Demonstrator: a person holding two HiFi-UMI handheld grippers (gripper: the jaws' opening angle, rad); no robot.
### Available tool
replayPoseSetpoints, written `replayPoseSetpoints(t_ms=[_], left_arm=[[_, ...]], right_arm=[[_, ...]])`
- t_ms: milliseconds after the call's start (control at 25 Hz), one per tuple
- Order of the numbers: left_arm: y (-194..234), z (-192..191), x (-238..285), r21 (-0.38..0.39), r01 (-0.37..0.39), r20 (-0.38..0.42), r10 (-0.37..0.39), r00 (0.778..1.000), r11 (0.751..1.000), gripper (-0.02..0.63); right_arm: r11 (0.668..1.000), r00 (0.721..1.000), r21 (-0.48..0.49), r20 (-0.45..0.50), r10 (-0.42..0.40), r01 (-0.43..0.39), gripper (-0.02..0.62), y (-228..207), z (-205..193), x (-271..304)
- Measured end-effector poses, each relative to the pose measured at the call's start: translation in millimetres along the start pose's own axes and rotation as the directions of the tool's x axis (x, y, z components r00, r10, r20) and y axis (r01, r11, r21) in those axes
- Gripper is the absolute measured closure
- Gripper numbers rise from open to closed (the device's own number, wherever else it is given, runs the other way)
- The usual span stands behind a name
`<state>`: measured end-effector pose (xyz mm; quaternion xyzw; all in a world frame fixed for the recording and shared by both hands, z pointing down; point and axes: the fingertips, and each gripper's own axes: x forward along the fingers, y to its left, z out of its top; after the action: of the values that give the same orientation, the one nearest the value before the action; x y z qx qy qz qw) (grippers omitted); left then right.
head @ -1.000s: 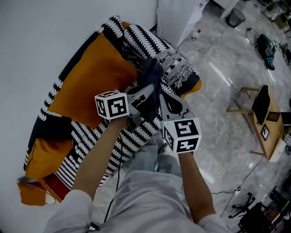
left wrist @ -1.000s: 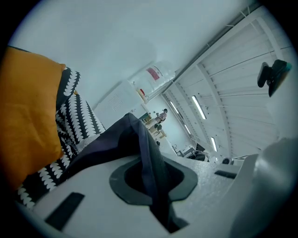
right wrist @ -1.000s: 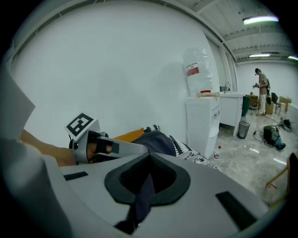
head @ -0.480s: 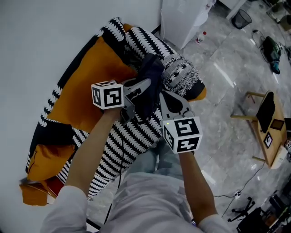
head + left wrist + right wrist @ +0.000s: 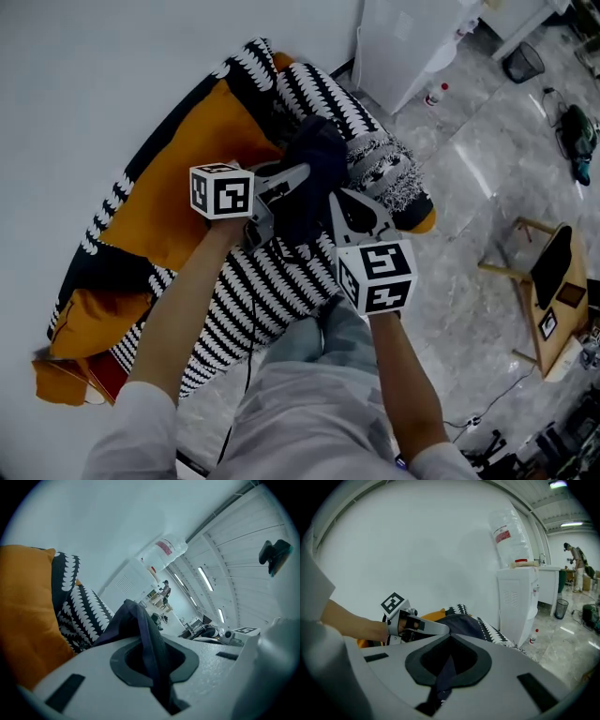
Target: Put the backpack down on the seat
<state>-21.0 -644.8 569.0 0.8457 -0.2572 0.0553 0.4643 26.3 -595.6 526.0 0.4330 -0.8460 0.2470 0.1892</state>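
Navy fabric, a thin fold of it, was all that either tool had of the backpack (image 5: 314, 167). The left gripper (image 5: 292, 180) was pressed nearly together on one fold, and the right gripper (image 5: 349, 208) was clamped on another strip of the same cloth, which ran down through its pads. The bag hung between the two over the seat (image 5: 173, 192), above the black-and-white cover (image 5: 272, 281) and closer to the seat's front edge than to the orange back cushion. I could not tell whether its underside was touching the cover, since the bag's own bulk hid that.

Risks as I judged them:
- Both holds were on slack cloth, not on a handle or a stiff part. The bag's weight could drag a fold out of one pair of pads, so the bag would swing on the other.
- Letting go so near the front edge could send the bag rolling off onto the stone floor (image 5: 469, 216) (the loose cover looked likely to slide under it).
- If one side were freed first, the bag might tip rather than settle.
- A fold could catch in the pad recess and lift the bag again as the gripper drew back.
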Motion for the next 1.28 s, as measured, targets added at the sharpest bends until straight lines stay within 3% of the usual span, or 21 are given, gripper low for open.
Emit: replayPoseSetpoints(t_ms=[400,800,1120,1280], left_arm=[[47.5,25.9,-17.1,-0.019,-0.097,0.072,0.098,0.993,0.995,0.578],[83.9,36.5,-33.4,-0.039,-0.184,0.091,0.187,0.978,0.982,0.577],[112.6,36.1,-59.2,-0.061,-0.351,0.138,0.356,0.924,0.934,0.521],[124.9,37.2,-80.7,-0.032,-0.447,0.167,0.446,0.879,0.894,0.450]], right_arm=[[0.997,0.997,-0.025,-0.032,0.071,-0.072,0.594,2.3,2.6,26.6],[0.995,0.993,-0.030,-0.064,0.094,-0.097,0.594,-3.0,-3.5,35.9],[0.993,0.990,-0.038,-0.088,0.108,-0.112,0.594,4.2,-10.8,37.7],[0.992,0.989,-0.040,-0.095,0.112,-0.116,0.594,7.9,-14.8,37.3]])
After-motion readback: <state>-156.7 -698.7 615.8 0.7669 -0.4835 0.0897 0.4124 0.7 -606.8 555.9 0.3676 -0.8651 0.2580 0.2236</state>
